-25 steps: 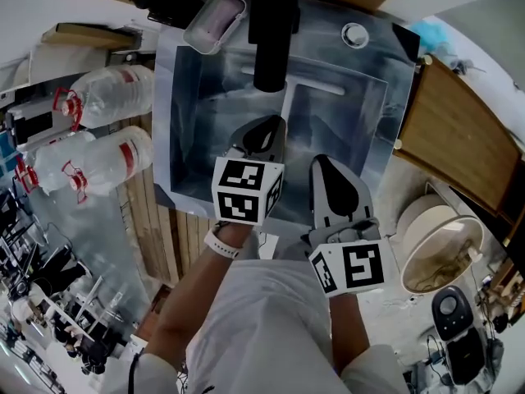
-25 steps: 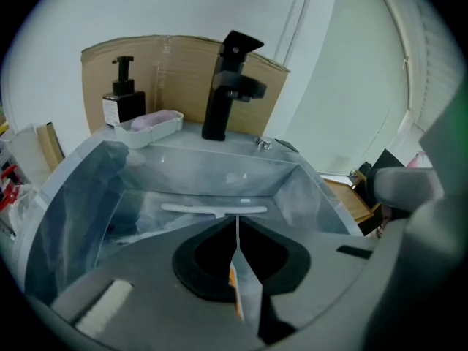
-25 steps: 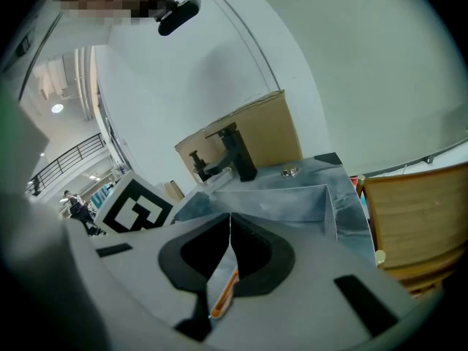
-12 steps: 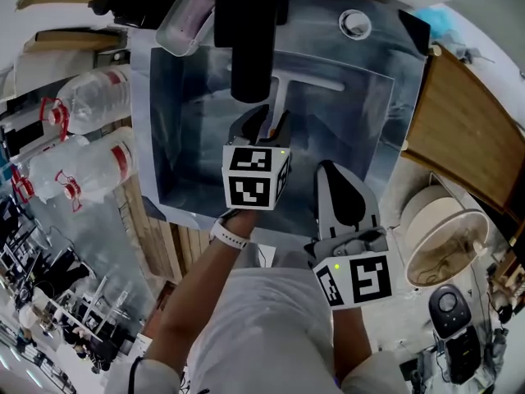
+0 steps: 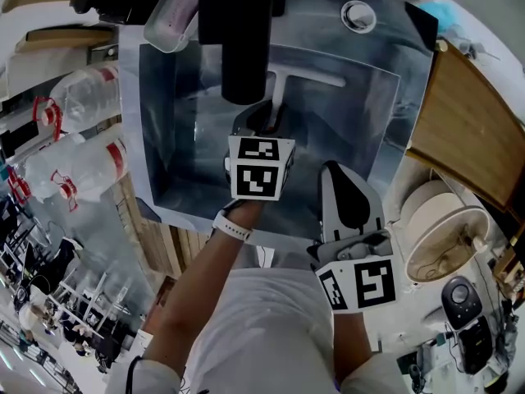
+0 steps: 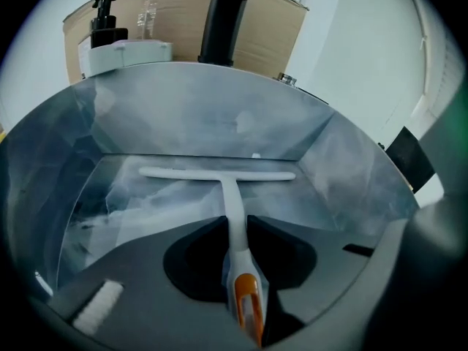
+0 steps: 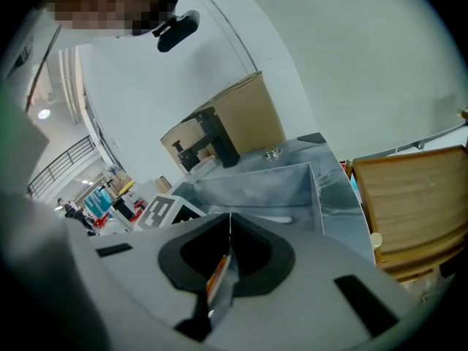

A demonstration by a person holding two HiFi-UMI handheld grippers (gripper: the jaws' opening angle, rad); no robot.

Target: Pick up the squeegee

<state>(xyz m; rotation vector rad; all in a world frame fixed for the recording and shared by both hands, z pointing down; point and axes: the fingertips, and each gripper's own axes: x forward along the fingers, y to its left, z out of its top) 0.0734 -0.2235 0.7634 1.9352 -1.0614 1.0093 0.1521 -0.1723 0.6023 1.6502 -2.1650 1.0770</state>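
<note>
A white squeegee lies on the floor of the steel sink, blade at the far side, handle toward me. In the left gripper view its blade runs crosswise and the orange-inset handle comes back between the jaws. My left gripper reaches steeply down into the sink. Its jaws are closing, and their tips sit against both sides of the white neck. My right gripper hangs over the sink's near right rim, its jaws shut together on nothing.
A black faucet stands over the sink just beyond the left gripper. A lidded tray sits at the back left corner, a round drain knob at the back right. Water bottles lie left, a wooden board right.
The left gripper has gone from the sink's near edge forward and down into the sink. Its jaws opened, then came in round the squeegee handle. The right gripper has hardly moved.
</note>
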